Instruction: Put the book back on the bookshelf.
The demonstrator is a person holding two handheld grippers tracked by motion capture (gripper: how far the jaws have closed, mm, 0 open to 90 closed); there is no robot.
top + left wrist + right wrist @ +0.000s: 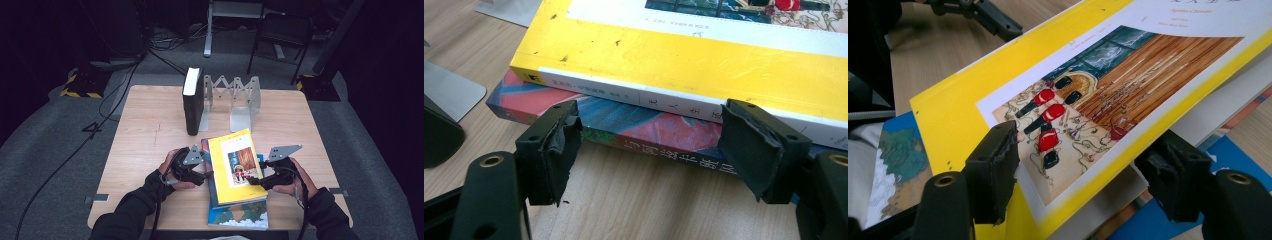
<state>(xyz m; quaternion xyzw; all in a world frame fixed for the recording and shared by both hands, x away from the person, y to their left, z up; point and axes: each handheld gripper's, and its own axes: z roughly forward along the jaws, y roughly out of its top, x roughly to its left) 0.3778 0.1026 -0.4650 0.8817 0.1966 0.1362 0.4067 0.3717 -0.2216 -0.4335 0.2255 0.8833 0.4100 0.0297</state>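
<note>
The yellow book carries black Chinese characters along its white spine; "无人生" can be made out. White Chinese characters run along the spine of the colourful book beneath; unreadable.

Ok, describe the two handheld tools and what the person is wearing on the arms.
Each tool, left and right, is black with two blocky jaws lined with worn, ragged black padding. Round brass-coloured inserts sit in the jaw arms. A grey three-cornered plate tops each one, and a dark cable trails back from the left. The sleeves are dark with snug cuffs.
</note>
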